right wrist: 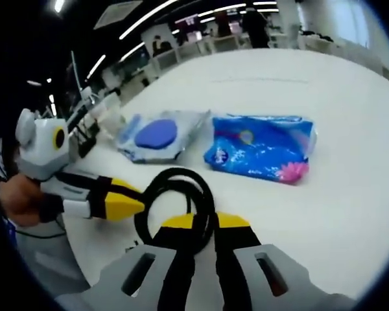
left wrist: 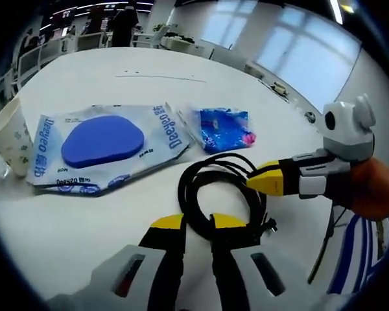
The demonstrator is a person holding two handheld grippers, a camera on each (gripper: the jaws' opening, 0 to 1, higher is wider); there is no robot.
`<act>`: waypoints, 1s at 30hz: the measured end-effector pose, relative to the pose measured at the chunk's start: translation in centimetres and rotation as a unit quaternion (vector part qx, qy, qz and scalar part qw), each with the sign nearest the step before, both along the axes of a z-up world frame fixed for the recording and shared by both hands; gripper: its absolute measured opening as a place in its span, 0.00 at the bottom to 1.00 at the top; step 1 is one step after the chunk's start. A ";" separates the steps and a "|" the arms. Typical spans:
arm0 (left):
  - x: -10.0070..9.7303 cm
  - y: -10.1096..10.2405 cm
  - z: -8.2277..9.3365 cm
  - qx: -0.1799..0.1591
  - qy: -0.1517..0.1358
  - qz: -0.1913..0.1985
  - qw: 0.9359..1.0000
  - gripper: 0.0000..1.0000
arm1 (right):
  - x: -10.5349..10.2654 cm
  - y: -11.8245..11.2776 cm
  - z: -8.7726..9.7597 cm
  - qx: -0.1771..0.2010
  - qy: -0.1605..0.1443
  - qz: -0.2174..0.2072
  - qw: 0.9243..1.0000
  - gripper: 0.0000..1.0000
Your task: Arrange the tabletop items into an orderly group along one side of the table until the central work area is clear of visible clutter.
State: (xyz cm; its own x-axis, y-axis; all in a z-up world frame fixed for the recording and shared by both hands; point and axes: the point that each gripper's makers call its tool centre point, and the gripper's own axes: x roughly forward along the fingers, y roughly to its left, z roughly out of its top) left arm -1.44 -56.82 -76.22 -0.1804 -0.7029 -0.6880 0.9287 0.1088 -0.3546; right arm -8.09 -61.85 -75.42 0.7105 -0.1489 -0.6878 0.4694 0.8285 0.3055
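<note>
- Left gripper view: left gripper (left wrist: 196, 223) low over the white tabletop (left wrist: 84, 214), yellow-tipped fingers (left wrist: 165, 223) parted just a little, with a strand of the coiled black cable (left wrist: 217, 191) running between the tips. Looks like they are grasping the near edge of the coil, though the fisheye makes contact hard to confirm.
- Right gripper (left wrist: 259, 183) comes in from the right, a hand (left wrist: 376, 191) behind it, tip touching the far side of the same coil; whether its fingers are clenched I cannot tell from here.
- Beyond the cable: clear packet with a blue oval pad (left wrist: 104, 144), just beside it a small blue wrapped pack (left wrist: 223, 128), paper cup (left wrist: 10, 139) at the left edge.
- Step in hand, my judgement: the cable is being gathered by both grippers to shift it toward the group at one side. Next move calls for a firm pinch on several loops so the coil does not spring apart, then a slide or lift.
- Right gripper view: right gripper (right wrist: 204, 223) fingers (right wrist: 230, 223) narrowly parted around a loop of the black cable (right wrist: 175, 201), apparently gripping it. Left gripper (right wrist: 126, 206) enters from the left, tip at the coil.
- Blue wrapped pack (right wrist: 262, 155) and the pad packet (right wrist: 157, 136) lie side by side behind the cable, well apart from the grippers.
- Surface: plain white tabletop (right wrist: 337, 97), wide, mostly bare further back.
- Room: open office, ceiling strip lights, large windows, desks and chairs behind.
</note>
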 end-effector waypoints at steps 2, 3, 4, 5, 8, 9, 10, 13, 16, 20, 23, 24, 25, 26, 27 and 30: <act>-0.3 0.2 0.1 0.000 -0.008 -0.011 1.000 0.17 | -0.2 0.2 0.4 -0.010 -0.002 0.004 1.000 0.10; -0.3 0.3 0.2 -0.001 -0.010 -0.011 1.000 0.17 | -0.3 0.2 0.4 -0.011 -0.002 0.004 1.000 0.12; -0.4 0.5 0.2 0.000 -0.011 -0.012 1.000 0.17 | -0.5 0.4 0.4 -0.010 -0.002 0.005 1.000 0.13; -0.5 0.6 0.2 0.000 -0.011 -0.012 1.000 0.17 | -0.6 0.5 0.4 -0.010 -0.002 0.005 1.000 0.14; -0.4 1.2 0.3 0.002 -0.029 -0.024 0.999 0.19 | -1.2 0.9 0.7 -0.012 -0.004 0.002 1.000 0.15; -0.4 1.3 0.5 0.001 -0.037 -0.030 0.999 0.20 | -1.3 0.8 0.8 -0.012 -0.006 0.001 1.000 0.16; -0.4 1.6 0.7 -0.001 -0.043 -0.036 0.998 0.20 | -1.5 0.8 1.0 -0.016 -0.010 0.000 1.000 0.16; -0.1 2.5 1.4 -0.005 -0.051 -0.043 0.998 0.21 | -1.8 1.0 1.2 -0.019 -0.014 0.002 1.000 0.17; 0.4 3.6 2.1 -0.013 -0.059 -0.051 0.997 0.23 | -2.1 1.5 1.5 -0.028 -0.018 0.010 0.999 0.20; 1.8 5.5 3.7 -0.030 -0.077 -0.055 0.995 0.26 | -2.3 2.3 2.6 -0.044 -0.023 0.023 0.998 0.23; 2.9 6.8 4.7 -0.038 -0.093 -0.055 0.993 0.27 | -2.6 3.0 3.5 -0.055 -0.027 0.032 0.998 0.24; 3.1 7.3 5.0 -0.039 -0.094 -0.054 0.993 0.28 | -2.7 3.2 3.6 -0.056 -0.028 0.034 0.997 0.25; 3.4 7.8 5.6 -0.044 -0.096 -0.052 0.993 0.28 | -2.8 3.4 3.7 -0.058 -0.028 0.037 0.997 0.26; 3.7 8.3 6.0 -0.047 -0.098 -0.049 0.993 0.29 | -2.8 3.6 3.9 -0.060 -0.028 0.040 0.997 0.27; 4.1 8.9 6.5 -0.052 -0.100 -0.045 0.993 0.29 | -2.9 4.0 4.3 -0.064 -0.027 0.045 0.997 0.28; 5.1 10.5 7.8 -0.066 -0.101 -0.034 0.992 0.32 | -3.0 4.8 5.3 -0.072 -0.033 0.052 0.995 0.31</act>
